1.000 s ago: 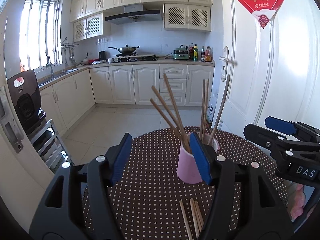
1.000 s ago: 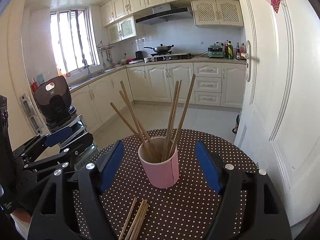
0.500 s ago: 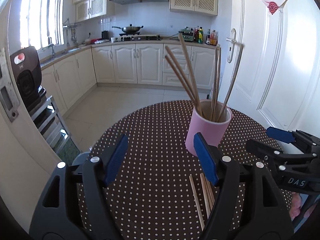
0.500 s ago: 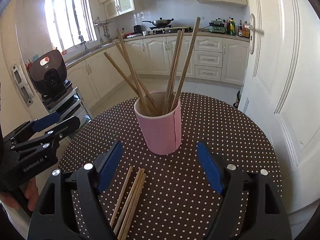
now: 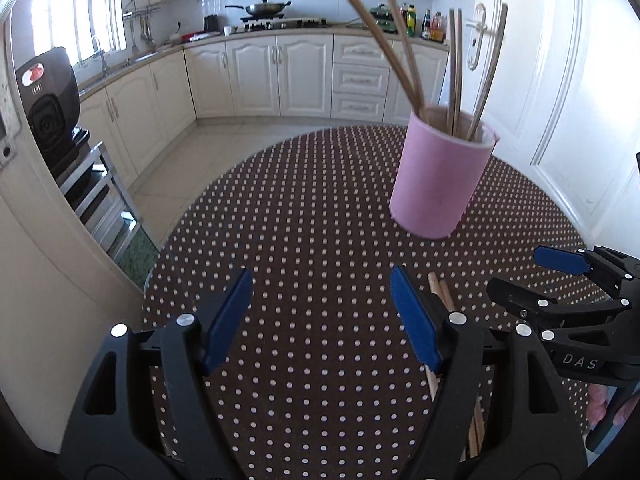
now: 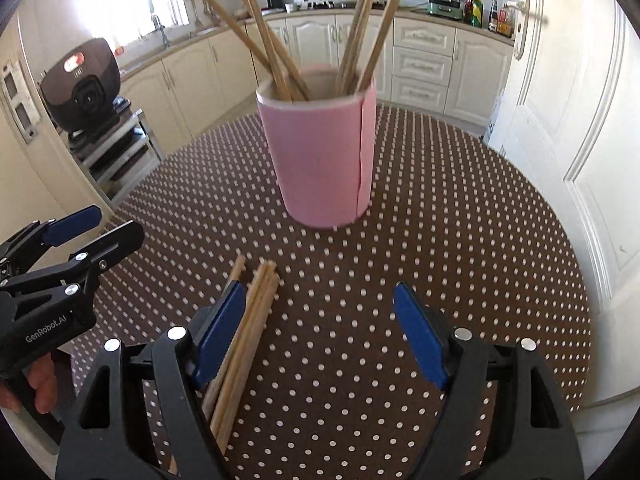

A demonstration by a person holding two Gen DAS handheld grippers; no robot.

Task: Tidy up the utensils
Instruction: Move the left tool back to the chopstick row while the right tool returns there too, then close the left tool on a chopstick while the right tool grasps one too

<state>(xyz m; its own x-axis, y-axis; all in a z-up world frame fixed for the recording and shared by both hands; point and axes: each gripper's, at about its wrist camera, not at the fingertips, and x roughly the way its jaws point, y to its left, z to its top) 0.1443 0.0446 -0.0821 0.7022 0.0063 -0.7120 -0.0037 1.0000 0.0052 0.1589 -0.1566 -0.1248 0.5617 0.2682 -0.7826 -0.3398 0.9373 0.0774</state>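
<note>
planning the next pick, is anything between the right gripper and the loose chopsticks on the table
Nothing visible blocks it. The right gripper is open above bare tablecloth, with the loose chopsticks by its left finger. The pink cup stands farther back.

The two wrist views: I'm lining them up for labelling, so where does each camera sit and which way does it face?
Left wrist: on the left claw, angled down at the dotted table; the open right claw shows at right.
Right wrist: on the right claw, jaws open, angled down over the loose chopsticks; the left claw and fingers show at left.
Shared: pink cup, table, loose chopsticks, kitchen.
</note>
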